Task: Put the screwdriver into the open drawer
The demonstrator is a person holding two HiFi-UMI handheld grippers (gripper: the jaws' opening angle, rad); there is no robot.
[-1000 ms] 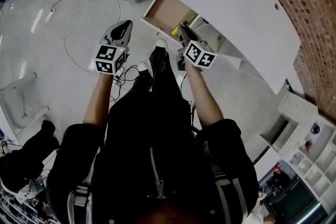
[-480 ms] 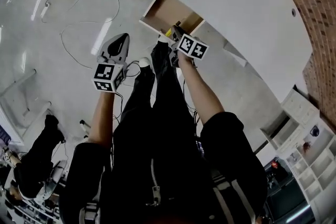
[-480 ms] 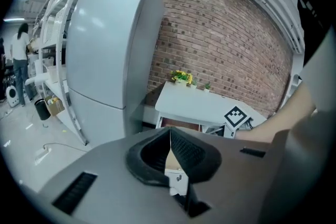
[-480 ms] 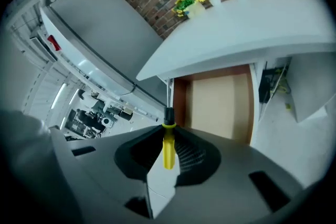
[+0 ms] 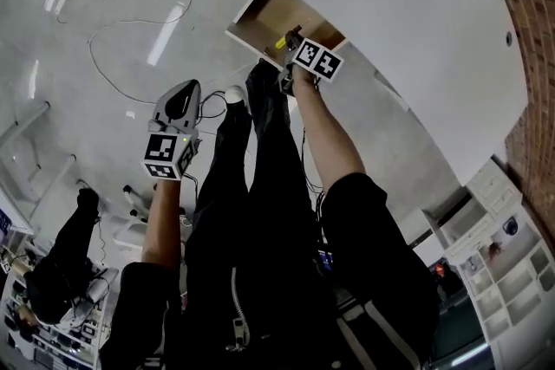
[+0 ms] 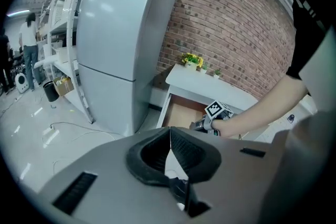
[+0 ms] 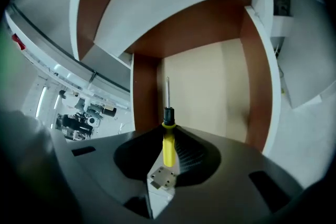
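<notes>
The right hand-held gripper [image 5: 291,37] is clamped on the screwdriver [image 7: 167,145], with the yellow handle pinched between the two jaws. The black collar and the thin metal shaft are stuck out past the tips. So yeah, a solid grip can be seen in the right gripper view. The shaft is pointed into the open drawer [image 7: 210,86] and is seen against its pale bottom panel, with the brown side walls framed on either side. Whether the tip is touching anything can't be told.

In the head view, the gripper and the screwdriver [image 5: 282,40] are held right at the front edge of the drawer [image 5: 263,16], which is pulled out from under the white worktop [image 5: 390,4]. The right arm is stretched forward.

The left hand-held gripper [image 5: 186,89] is kept well apart from all that, low over the grey floor [image 5: 78,100], beside the person's leg. Its jaws are pressed together at the tips and nothing is held between them.

A thin cable [image 5: 113,17] is looped across the floor. In the left gripper view, some small plants [image 6: 192,59] are shown on the worktop [image 6: 210,89] against a brick wall [image 6: 226,23].
</notes>
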